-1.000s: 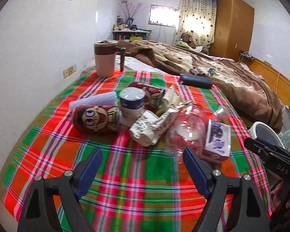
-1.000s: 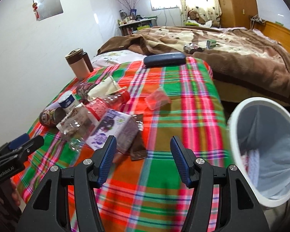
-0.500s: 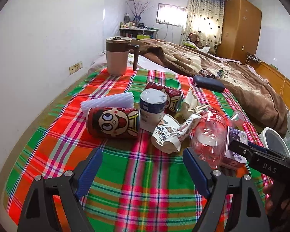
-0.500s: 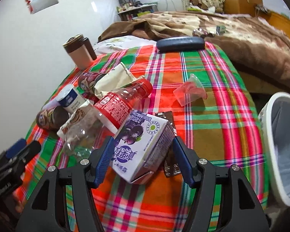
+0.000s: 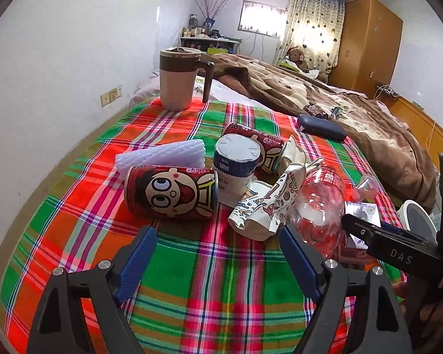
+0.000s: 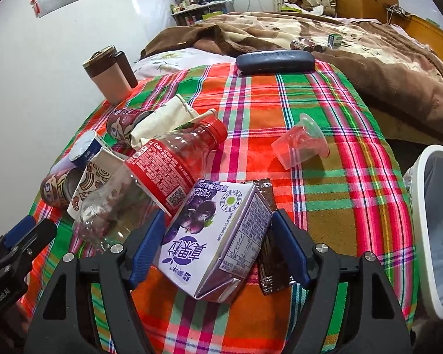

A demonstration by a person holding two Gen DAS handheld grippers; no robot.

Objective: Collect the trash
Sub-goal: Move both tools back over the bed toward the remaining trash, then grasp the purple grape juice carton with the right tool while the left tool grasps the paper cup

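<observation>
A: How far along is the trash collecting?

B: Barely begun, I'd judge. The right gripper [image 6: 218, 244] straddles the purple juice carton [image 6: 214, 239], fingers spread on either side and not yet clamped. The white bin [image 6: 425, 230] stands just off the bed's right edge, and I can't see any trash inside it.

A: And the left gripper [image 5: 218, 253]?

B: Open and empty, hanging over the plaid blanket [image 5: 192, 289] short of the pile (cartoon can [image 5: 169, 193], yogurt cup [image 5: 234, 166], crumpled paper cup [image 5: 265, 206], plastic bottle [image 5: 319, 206]); all still to go
</observation>
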